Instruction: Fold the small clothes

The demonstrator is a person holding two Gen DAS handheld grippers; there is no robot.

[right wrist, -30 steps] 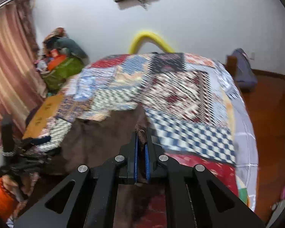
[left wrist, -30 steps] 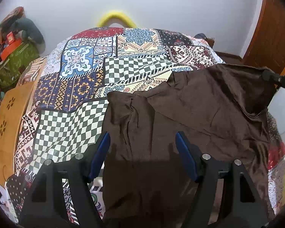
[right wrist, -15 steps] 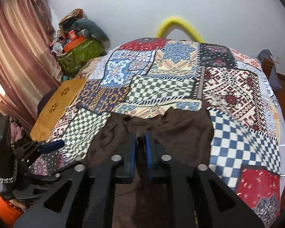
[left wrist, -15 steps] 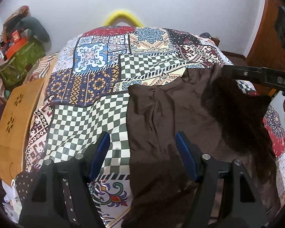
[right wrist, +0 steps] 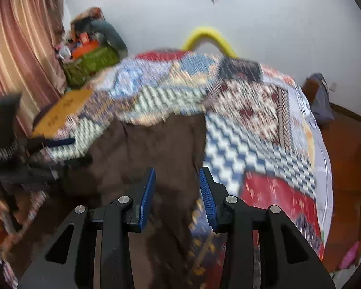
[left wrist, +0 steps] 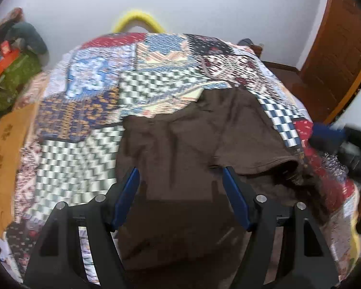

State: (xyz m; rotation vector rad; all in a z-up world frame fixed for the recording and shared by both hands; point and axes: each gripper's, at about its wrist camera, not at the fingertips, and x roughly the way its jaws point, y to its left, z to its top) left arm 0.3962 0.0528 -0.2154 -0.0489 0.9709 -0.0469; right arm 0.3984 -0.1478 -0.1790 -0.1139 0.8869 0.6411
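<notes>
Both claws hanging wide, empty: brown shirt (left wrist: 180,149) lying lengthwise ahead under left claw (left wrist: 180,180); right claw (right wrist: 177,185) hovering over its right edge.

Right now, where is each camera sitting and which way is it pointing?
Left wrist: on the left tongs, looking forward and down over the brown shirt on the patchwork bedspread; its own open blue fingers show.
Right wrist: on the right tongs, over the shirt's right side, facing the headboard wall; its open fingers show, with the left tongs blurred at far left.
Shared: shirt, bedspread, yellow arch.
</notes>
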